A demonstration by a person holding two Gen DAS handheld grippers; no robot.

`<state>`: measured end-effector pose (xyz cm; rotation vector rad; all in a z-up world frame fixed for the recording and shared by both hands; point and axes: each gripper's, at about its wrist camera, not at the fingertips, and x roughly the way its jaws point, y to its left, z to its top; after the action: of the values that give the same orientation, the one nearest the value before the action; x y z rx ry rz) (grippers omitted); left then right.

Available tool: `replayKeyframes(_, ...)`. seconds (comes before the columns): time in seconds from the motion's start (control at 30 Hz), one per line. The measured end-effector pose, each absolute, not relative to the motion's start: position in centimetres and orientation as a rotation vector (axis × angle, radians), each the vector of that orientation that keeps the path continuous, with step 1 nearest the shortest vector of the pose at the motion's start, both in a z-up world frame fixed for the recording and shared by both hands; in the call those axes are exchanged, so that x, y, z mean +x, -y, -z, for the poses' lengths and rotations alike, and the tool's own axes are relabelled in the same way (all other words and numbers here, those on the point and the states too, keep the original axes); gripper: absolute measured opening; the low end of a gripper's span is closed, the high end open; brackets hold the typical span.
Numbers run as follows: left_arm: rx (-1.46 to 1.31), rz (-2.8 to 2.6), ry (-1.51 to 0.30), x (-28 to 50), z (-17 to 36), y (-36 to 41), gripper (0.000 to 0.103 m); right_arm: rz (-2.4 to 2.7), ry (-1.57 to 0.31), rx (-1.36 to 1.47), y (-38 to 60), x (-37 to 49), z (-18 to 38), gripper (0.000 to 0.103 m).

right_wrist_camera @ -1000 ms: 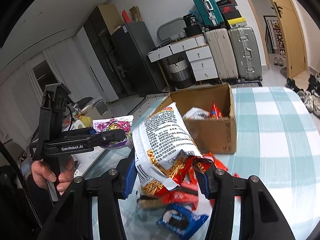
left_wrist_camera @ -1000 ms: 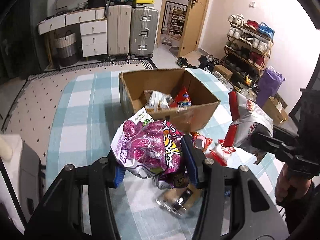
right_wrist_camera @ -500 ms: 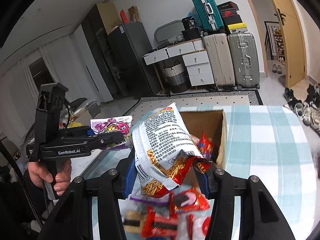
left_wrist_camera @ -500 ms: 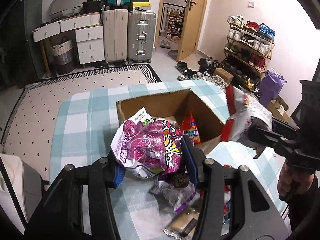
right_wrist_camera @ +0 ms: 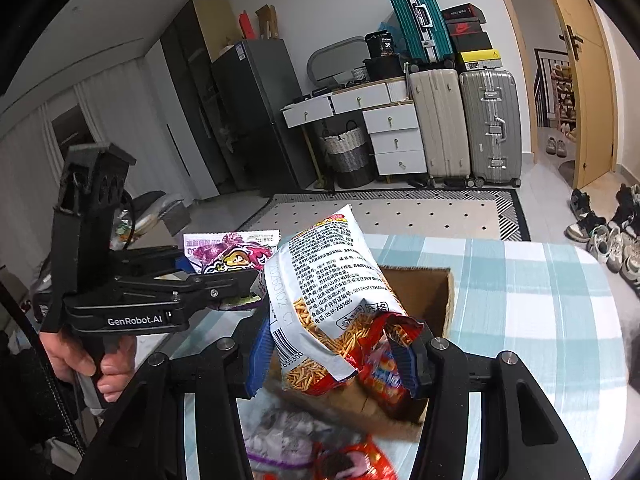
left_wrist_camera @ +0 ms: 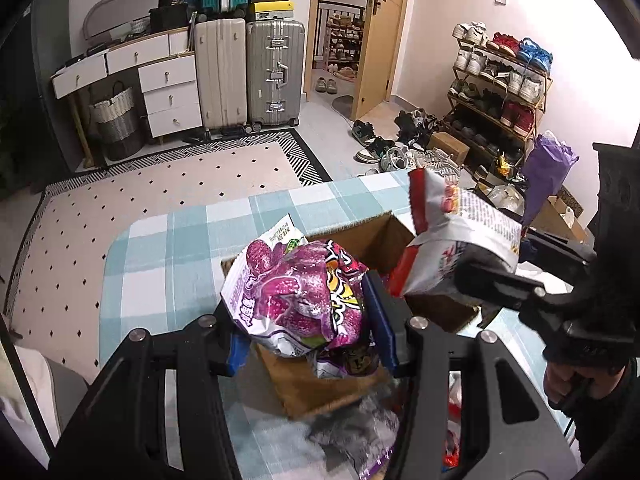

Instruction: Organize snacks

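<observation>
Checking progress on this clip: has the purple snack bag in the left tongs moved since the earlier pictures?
Yes. The purple snack bag has travelled forward toward the cardboard box: earlier it hung short of the box, now it is over the box's near corner.

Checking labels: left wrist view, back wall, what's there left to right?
Woven basket → white drawer unit → beige suitcase → silver suitcase → open wooden door → shoe rack.
</observation>
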<state>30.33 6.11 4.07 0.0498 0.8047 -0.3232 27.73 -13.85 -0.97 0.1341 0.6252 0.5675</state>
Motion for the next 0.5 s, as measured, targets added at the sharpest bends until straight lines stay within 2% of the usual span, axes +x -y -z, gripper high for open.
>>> replayKeyframes(0.5,0.031,0.348,-0.882,36.6,0.9,-4.5,0.047,-0.503,-0.683,0.117,14.1,33.1,4.4,0.052)
